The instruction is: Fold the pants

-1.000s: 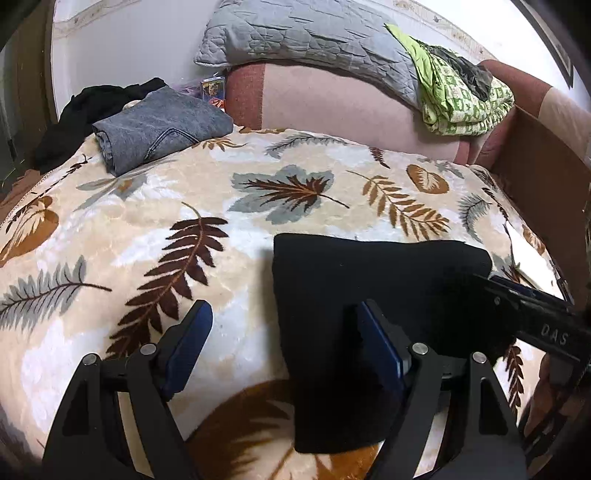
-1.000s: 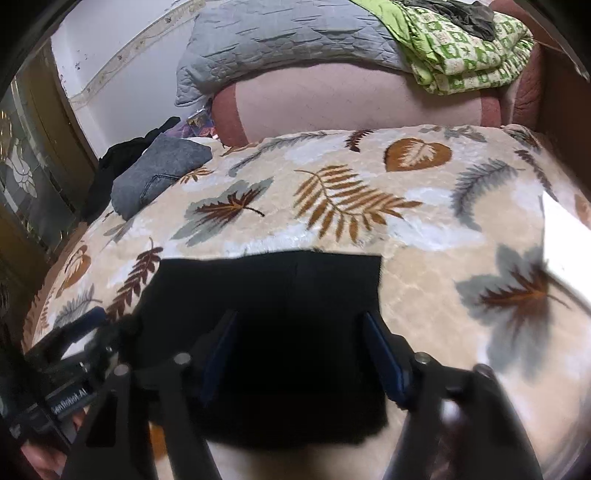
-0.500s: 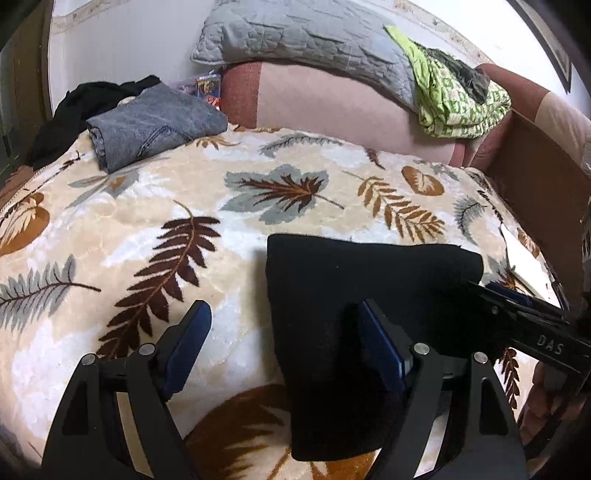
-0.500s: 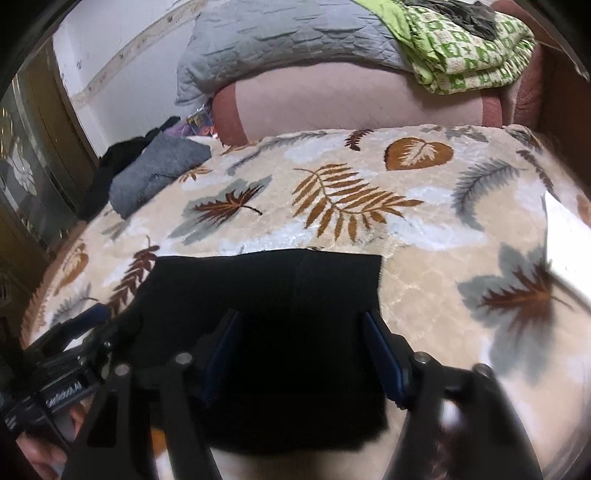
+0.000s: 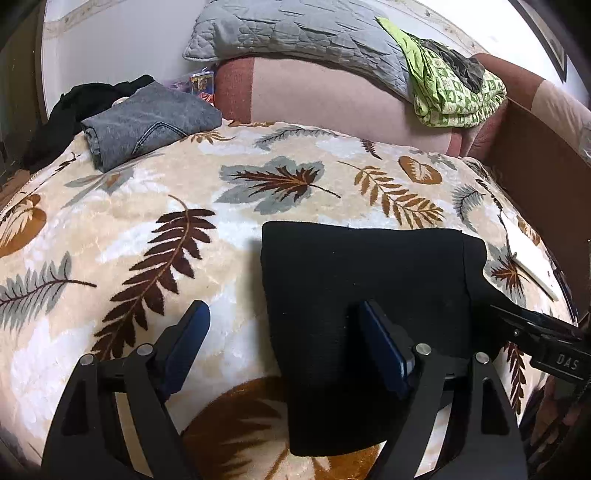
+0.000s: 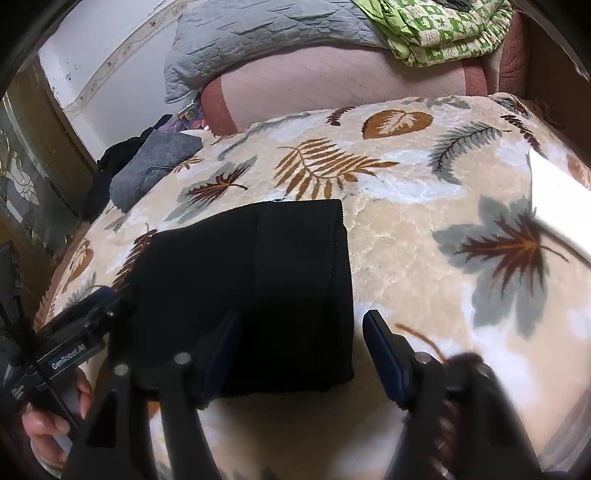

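Pants (image 5: 365, 280), black and folded into a flat rectangle, lie on the bed's plush leaf-print blanket (image 5: 155, 229). Left tongs (image 5: 284, 343) gape wide and hold nothing, straddling the pants' left edge; whether they touch the cloth is unclear. Right tongs (image 6: 301, 347) stand equally wide and empty over the right edge. Folded grey jeans (image 5: 147, 122) sit well apart, near a quilted grey pillow (image 5: 303, 33) and green patterned cloth (image 5: 454, 96).

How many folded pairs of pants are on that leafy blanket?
2: black pants lying folded in front of both tongs, and gray jeans at the blanket's far left corner. The dark heap behind the jeans may hide more.
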### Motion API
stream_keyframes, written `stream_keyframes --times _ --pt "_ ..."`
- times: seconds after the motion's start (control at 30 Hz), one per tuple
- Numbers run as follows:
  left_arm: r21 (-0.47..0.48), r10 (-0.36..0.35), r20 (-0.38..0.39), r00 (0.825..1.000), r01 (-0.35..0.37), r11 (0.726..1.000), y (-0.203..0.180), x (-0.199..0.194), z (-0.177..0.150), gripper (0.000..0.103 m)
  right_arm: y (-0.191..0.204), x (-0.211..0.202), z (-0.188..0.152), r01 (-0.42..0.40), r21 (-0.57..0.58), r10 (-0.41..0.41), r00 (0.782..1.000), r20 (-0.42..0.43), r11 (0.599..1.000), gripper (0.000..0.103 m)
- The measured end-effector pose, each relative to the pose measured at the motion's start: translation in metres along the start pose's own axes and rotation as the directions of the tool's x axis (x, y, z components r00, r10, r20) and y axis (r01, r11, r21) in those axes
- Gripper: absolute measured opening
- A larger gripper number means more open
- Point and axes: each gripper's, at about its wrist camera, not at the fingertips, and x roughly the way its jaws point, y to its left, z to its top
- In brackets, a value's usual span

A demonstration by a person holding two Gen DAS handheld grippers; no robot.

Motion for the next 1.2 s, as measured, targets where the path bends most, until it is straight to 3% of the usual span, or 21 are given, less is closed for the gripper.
stream_keyframes --times 0.17,0.37,0.63,0.8,1.07,1.2 --pt "0.002 -0.002 0.004 1.000 0.002 1.000 0.002 -0.001 -0.001 0.084 0.006 0.007 -0.009 0.006 -0.038 -0.008 0.999 -0.037 0.999 0.074" --pt "-0.012 -0.017 0.005 1.000 0.017 1.000 0.008 -0.007 -0.001 0.084 0.006 -0.001 -0.002 -0.012 -0.040 0.012 1.000 -0.009 0.999 0.075" --pt "-0.142 -0.081 -0.020 0.997 0.078 0.987 0.045 -0.008 0.004 0.084 -0.015 0.009 0.019 -0.073 0.025 0.073 0.997 0.004 0.997 0.082" --pt "-0.222 -0.185 -0.060 0.981 0.168 0.960 0.052 0.008 0.002 0.084 -0.028 0.031 0.020 -0.118 0.063 0.121 0.992 -0.046 0.991 0.082" --pt "-0.180 -0.261 -0.098 0.960 0.241 0.954 0.028 0.028 0.002 0.085 -0.040 0.043 0.014 -0.230 0.108 0.235 0.972 -0.029 0.967 0.084" --pt "-0.229 -0.292 -0.105 0.951 0.263 0.937 0.029 0.040 0.000 0.094 -0.041 0.047 0.014 -0.281 0.119 0.285 0.958 -0.018 0.952 0.086"
